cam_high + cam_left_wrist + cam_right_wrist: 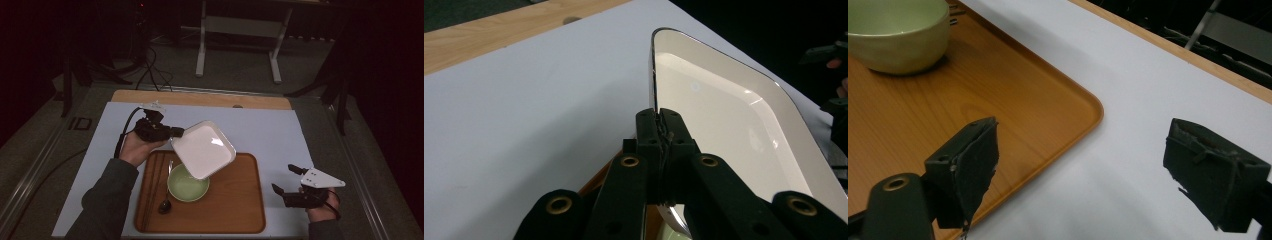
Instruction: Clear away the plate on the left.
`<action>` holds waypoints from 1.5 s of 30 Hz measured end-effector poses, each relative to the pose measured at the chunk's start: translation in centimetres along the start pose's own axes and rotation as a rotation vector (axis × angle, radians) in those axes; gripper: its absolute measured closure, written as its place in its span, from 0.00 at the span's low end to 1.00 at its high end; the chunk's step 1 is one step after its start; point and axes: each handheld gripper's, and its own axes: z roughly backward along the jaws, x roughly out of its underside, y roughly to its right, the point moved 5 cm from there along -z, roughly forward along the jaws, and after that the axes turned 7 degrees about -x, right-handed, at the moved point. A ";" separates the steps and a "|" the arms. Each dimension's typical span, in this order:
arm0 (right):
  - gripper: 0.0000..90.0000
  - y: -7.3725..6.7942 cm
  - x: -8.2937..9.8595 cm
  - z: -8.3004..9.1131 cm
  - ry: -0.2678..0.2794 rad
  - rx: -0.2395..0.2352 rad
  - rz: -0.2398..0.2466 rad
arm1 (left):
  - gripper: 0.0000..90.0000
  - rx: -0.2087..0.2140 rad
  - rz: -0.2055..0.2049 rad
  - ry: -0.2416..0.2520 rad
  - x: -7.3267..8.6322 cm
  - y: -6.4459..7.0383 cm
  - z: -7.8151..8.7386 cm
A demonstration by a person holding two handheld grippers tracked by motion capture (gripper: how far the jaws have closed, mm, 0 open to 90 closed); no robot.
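A white square plate (pixel 204 149) hangs tilted above the wooden tray (pixel 235 200), held by its left rim. My left gripper (pixel 175 133) is shut on that rim; in the left gripper view the jaws pinch the plate's edge (pixel 655 100) at my left gripper (pixel 659 125). Under the plate a pale green bowl (pixel 187 186) stands on the tray, also seen in the right gripper view as the green bowl (pixel 898 35). My right gripper (pixel 285 179) is open over the white mat right of the tray, my right gripper (pixel 1083 165) with nothing between its jaws.
A dark spoon (pixel 165 204) and chopsticks (pixel 152 190) lie on the tray's left side. The tray corner (pixel 1093 112) is close to my right gripper. A white mat (pixel 260 132) covers the table; a wooden strip (pixel 200 97) runs along its far edge.
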 end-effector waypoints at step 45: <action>0.16 0.2 0.0 0.1 0.007 0.004 -0.005 | 0.99 0.184 -0.156 -0.155 1.1 7.3 -5.7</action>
